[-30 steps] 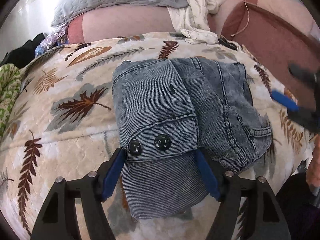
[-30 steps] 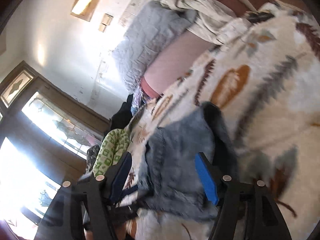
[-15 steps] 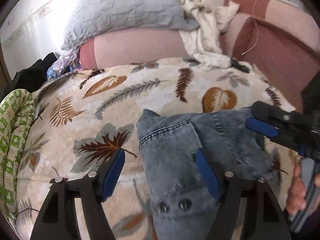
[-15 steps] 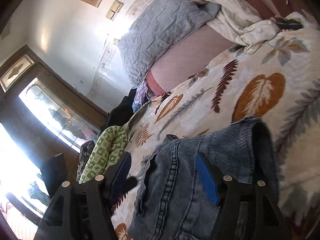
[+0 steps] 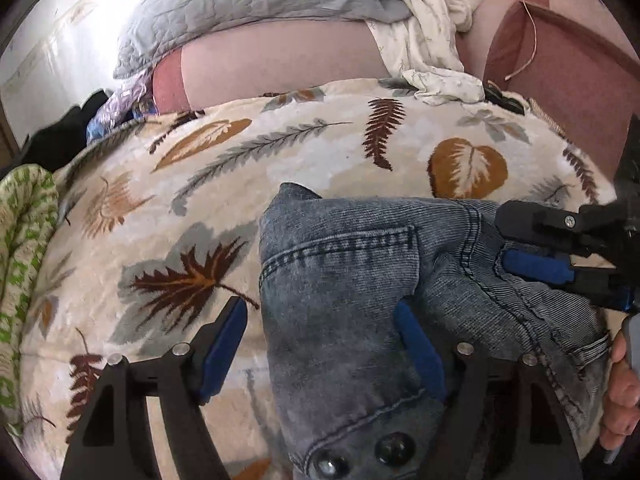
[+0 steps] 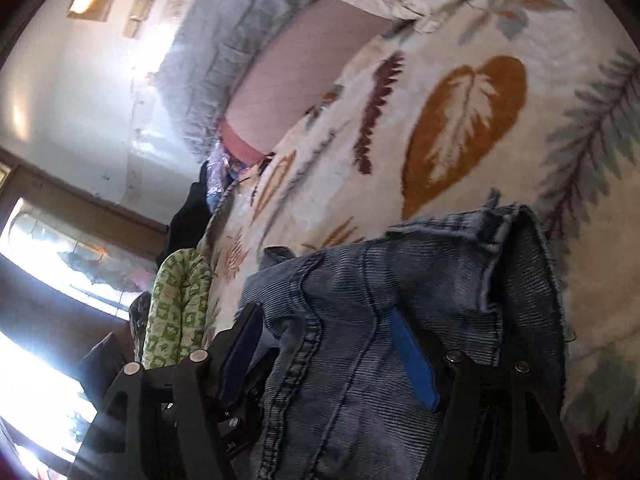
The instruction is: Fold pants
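The folded blue denim pants (image 5: 360, 288) lie as a compact bundle on the leaf-print blanket (image 5: 240, 168), two dark buttons at the near edge. My left gripper (image 5: 320, 348) is open; the bundle lies between its blue pads, apart from the left pad. My right gripper (image 5: 532, 264) reaches in from the right and rests on the bundle's right side. In the right wrist view the pants (image 6: 380, 320) fill the space between the right gripper's (image 6: 328, 364) open pads; the jaws are spread wide.
A grey quilted pillow (image 5: 248, 8) and pink cushion lie behind the blanket, with crumpled white cloth (image 5: 432, 40). A green patterned fabric (image 5: 20, 240) lies at the left edge. A maroon sofa arm (image 5: 568, 92) stands at the right.
Both grippers have pulled back towards the near edge of the bundle. The right gripper moved in from the right and now sits on the denim. The pants keep their fold.
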Available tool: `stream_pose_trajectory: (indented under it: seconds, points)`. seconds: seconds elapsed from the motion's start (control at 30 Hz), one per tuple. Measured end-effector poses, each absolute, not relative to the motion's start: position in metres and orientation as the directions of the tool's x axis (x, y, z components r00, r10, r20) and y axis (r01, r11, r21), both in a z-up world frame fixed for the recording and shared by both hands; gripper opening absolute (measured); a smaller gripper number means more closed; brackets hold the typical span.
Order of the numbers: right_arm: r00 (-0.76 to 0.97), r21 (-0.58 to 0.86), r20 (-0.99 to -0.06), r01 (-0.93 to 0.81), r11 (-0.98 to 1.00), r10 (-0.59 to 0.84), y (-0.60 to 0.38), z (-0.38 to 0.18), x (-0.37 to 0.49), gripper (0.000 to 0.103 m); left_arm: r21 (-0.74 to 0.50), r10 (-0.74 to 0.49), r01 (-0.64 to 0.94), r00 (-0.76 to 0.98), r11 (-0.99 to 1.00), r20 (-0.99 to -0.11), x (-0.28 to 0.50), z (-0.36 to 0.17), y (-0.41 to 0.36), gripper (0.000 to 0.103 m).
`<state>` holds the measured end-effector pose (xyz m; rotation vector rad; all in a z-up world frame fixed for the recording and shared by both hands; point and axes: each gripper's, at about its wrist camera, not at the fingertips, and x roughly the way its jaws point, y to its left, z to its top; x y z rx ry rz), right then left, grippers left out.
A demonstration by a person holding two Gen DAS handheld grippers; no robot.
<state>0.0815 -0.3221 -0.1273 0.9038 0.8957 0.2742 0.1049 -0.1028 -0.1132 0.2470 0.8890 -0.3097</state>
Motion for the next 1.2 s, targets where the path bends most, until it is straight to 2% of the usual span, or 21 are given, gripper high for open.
stream_pose_trajectory:
  seconds: [0.43, 0.8, 1.03, 1.2]
  points:
    - [0.600, 0.789, -0.567, 0.200, 0.581, 0.564, -0.331, -0.141, 0.091, 0.070, 0.108, -0.134, 0.347, 0.604, 0.932, -0.786, 0.114, -0.126, -0.112, 0.083]
    - [0.609, 0.795, -0.545, 0.156, 0.586, 0.577, -0.330, -0.133, 0.089, 0.074, 0.051, -0.164, 0.335, 0.581, 0.941, -0.797, 0.111, -0.115, -0.102, 0.083]
    - [0.637, 0.716, -0.550, 0.027, 0.698, 0.540, -0.308, -0.099, 0.068, 0.075, 0.060, -0.136, 0.297, 0.598, 0.953, -0.790, 0.087, -0.091, -0.067, 0.082]
    - [0.674, 0.599, -0.562, -0.067, 0.798, 0.479, -0.289, -0.071, 0.034, 0.075, 0.071, -0.131, 0.301, 0.601, 0.951, -0.789, 0.058, -0.085, -0.050, 0.082]
